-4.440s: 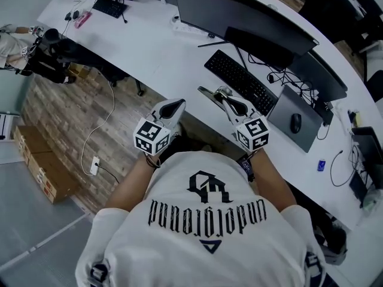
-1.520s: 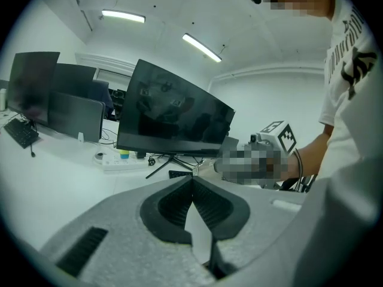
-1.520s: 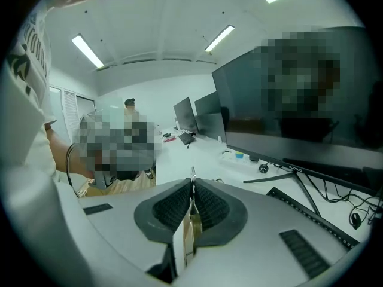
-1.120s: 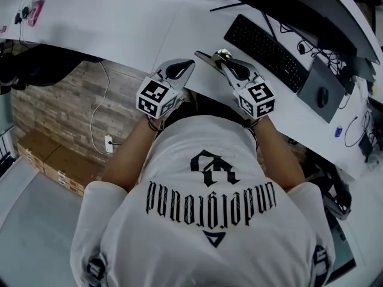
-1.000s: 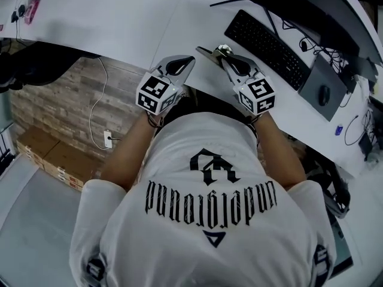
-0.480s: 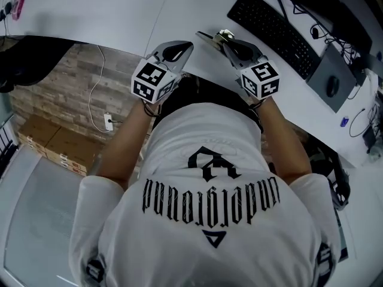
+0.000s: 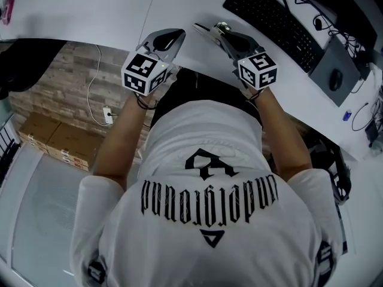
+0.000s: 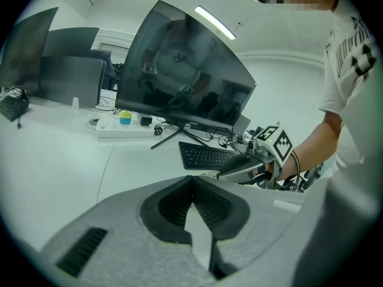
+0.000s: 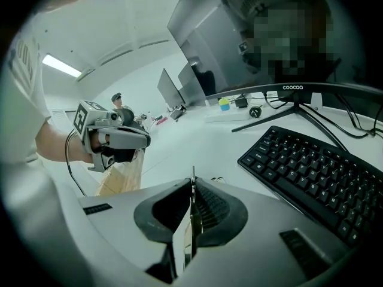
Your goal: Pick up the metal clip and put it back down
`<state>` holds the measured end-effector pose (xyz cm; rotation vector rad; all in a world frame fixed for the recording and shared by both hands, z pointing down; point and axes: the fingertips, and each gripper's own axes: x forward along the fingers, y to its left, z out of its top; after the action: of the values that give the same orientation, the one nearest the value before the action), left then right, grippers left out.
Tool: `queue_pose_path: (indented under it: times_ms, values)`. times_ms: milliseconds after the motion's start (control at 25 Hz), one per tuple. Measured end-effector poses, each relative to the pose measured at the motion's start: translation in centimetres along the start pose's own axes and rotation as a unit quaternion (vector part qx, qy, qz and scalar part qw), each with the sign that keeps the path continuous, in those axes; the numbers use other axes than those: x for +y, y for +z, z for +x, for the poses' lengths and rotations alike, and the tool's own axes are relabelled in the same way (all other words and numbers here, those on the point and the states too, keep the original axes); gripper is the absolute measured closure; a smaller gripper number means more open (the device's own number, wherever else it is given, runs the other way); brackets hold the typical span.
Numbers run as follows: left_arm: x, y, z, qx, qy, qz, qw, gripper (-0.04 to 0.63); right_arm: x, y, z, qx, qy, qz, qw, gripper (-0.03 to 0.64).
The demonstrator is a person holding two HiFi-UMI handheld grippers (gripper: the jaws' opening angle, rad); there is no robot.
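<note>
Plainly, "coocaa" was printed on the lower bezel of the monitor [image 9: 293,88], and gothic lettering reading "underground" ran upside down across the person's white shirt [image 7: 209,160]. The right hand-held gripper [image 7: 220,33] pinched the metal clip [image 7: 204,30], a thin plate standing edge-on between its jaws, over the tabletop [image 7: 108,11] close to its front edge and near the keyboard [image 7: 272,17]. The left hand-held gripper [image 7: 172,36] was pressed together on nothing at that same edge. Bare white tabletop lay open beyond and to the left of both.
</note>
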<state>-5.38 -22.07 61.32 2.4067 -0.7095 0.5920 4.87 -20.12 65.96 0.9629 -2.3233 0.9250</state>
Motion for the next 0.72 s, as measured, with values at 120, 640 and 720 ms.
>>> queue_pose_path:
  times_ms: [120, 640, 720]
  values:
    - [-0.6, -0.4, 0.6, 0.007, -0.005, 0.000, 1.0000, 0.583, -0.3, -0.5, 0.2, 0.003, 0.001, 0.001, 1.000, 0.586]
    - [-2.6, -1.5, 2.7, 0.022, -0.026, -0.013, 0.9993, 0.583, -1.6, -2.0, 1.6, 0.025, 0.014, 0.009, 1.000, 0.586]
    - [-2.8, -1.6, 2.9, 0.023, -0.027, -0.013, 0.9993, 0.583, -1.8, -1.8, 1.8, 0.023, 0.015, 0.008, 1.000, 0.586]
